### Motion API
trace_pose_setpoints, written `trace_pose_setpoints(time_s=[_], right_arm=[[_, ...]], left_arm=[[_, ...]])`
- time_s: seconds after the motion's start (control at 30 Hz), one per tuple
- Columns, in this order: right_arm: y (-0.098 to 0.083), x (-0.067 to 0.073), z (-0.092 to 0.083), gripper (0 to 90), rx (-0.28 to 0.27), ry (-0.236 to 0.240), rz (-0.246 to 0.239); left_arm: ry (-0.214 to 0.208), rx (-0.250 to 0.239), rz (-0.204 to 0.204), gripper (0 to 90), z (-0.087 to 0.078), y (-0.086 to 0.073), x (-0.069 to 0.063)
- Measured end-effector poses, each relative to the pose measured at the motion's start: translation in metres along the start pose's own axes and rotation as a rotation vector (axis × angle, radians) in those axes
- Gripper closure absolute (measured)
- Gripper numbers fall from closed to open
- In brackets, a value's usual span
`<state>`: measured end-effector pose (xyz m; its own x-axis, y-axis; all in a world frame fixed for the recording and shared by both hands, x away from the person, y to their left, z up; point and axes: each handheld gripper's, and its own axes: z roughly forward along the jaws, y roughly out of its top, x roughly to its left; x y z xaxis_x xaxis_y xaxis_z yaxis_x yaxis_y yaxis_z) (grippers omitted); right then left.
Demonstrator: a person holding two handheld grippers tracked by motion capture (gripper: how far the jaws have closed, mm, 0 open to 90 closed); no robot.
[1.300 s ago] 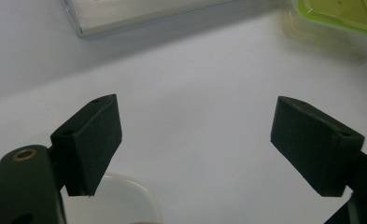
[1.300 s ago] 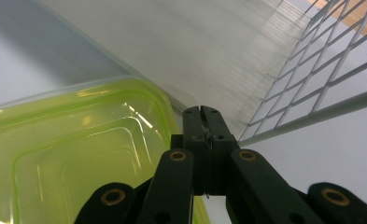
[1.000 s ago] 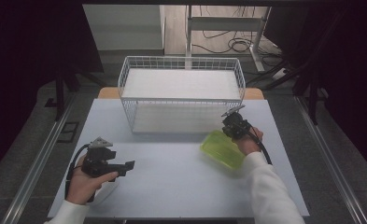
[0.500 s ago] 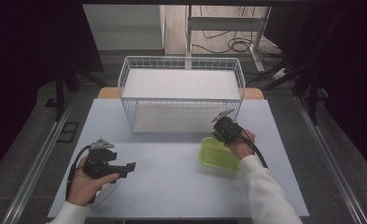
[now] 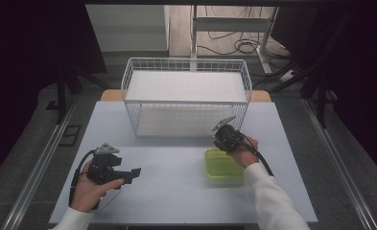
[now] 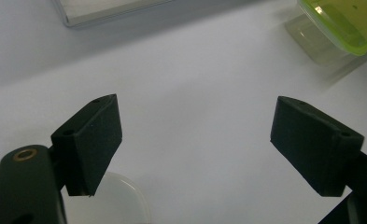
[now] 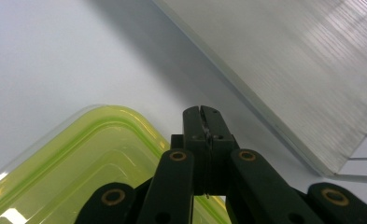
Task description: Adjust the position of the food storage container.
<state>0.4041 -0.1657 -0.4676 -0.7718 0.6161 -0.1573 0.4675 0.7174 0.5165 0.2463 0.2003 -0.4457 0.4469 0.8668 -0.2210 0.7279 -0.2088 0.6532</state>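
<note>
A lime-green lidded container (image 5: pixel 223 165) is at the right of the table, just in front of the wire basket (image 5: pixel 186 102). My right gripper (image 5: pixel 221 146) is at its far edge, jaws pressed together on the rim. In the right gripper view the shut gripper (image 7: pixel 202 113) reaches out over the green container (image 7: pixel 92 154). My left gripper (image 5: pixel 134 172) is held low at the front left, open with nothing between its pads (image 6: pixel 95 140). In the left gripper view the green container (image 6: pixel 344 23) appears slightly raised at one side, with a shadow beneath it.
The white wire basket has a pale board inside and stands at the table's back middle. A clear round dish (image 6: pixel 125 205) lies under my left gripper. The pale table (image 5: pixel 176 191) ends at metal rails on both sides.
My right gripper has carried the green container leftwards, and the container now lies flatter. The left gripper has stayed where it was.
</note>
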Motion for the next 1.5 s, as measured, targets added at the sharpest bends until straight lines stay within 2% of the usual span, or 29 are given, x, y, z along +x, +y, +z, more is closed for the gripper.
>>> trace_pose_setpoints(time_s=[0.13,0.23,0.27,0.37,0.47,0.5,0.53,0.57,0.63,0.7,0.77,0.83,1.07,1.2,1.33,1.5], right_arm=[[-0.001,0.001,-0.005,89.5,-0.008,0.005,-0.004],[-0.006,-0.006,-0.023,89.5,-0.062,-0.018,0.036],[-0.006,-0.006,-0.023,89.5,-0.062,-0.018,0.036],[-0.021,-0.014,-0.044,89.5,-0.113,-0.032,0.102],[-0.041,-0.018,-0.060,89.5,-0.135,-0.052,0.153],[-0.055,-0.019,-0.069,89.5,-0.134,-0.074,0.178],[-0.055,-0.019,-0.069,89.5,-0.134,-0.074,0.178],[-0.070,-0.020,-0.077,89.5,-0.129,-0.098,0.209],[-0.075,-0.020,-0.079,89.5,-0.124,-0.104,0.221],[-0.099,-0.022,-0.080,89.5,-0.091,-0.098,0.275],[-0.103,-0.023,-0.079,89.5,-0.075,-0.098,0.283],[-0.115,-0.025,-0.075,89.5,-0.042,-0.098,0.323],[-0.118,-0.020,-0.062,89.5,0.014,-0.071,0.319],[-0.112,-0.015,-0.061,89.5,-0.003,-0.046,0.318],[-0.105,-0.008,-0.058,89.5,-0.012,-0.014,0.294],[-0.101,-0.002,-0.056,89.5,-0.023,0.015,0.290]], left_arm=[[-0.003,0.001,0.000,16.2,0.001,0.000,-0.001],[-0.003,-0.001,-0.002,16.2,0.000,-0.001,-0.002],[-0.003,-0.001,-0.002,16.2,0.000,-0.001,-0.002],[-0.010,-0.003,-0.006,16.2,0.001,0.000,-0.004],[-0.026,0.001,-0.004,16.1,0.002,0.000,-0.010],[-0.034,0.002,0.000,16.1,0.003,0.001,-0.014],[-0.034,0.002,0.000,16.0,0.003,0.001,-0.014],[-0.041,0.001,0.002,16.0,0.004,0.002,-0.019],[-0.048,0.003,0.006,15.9,0.005,0.003,-0.022],[-0.058,0.009,0.010,15.8,0.008,0.003,-0.027],[-0.061,0.014,0.012,15.8,0.009,0.003,-0.029],[-0.065,0.018,0.013,15.8,0.010,0.003,-0.032],[-0.067,0.018,0.008,15.6,0.011,0.003,-0.036],[-0.068,0.026,0.000,15.5,0.013,0.002,-0.036],[-0.065,0.026,-0.007,15.5,0.014,0.002,-0.034],[-0.062,0.033,-0.001,15.4,0.015,0.002,-0.034]])
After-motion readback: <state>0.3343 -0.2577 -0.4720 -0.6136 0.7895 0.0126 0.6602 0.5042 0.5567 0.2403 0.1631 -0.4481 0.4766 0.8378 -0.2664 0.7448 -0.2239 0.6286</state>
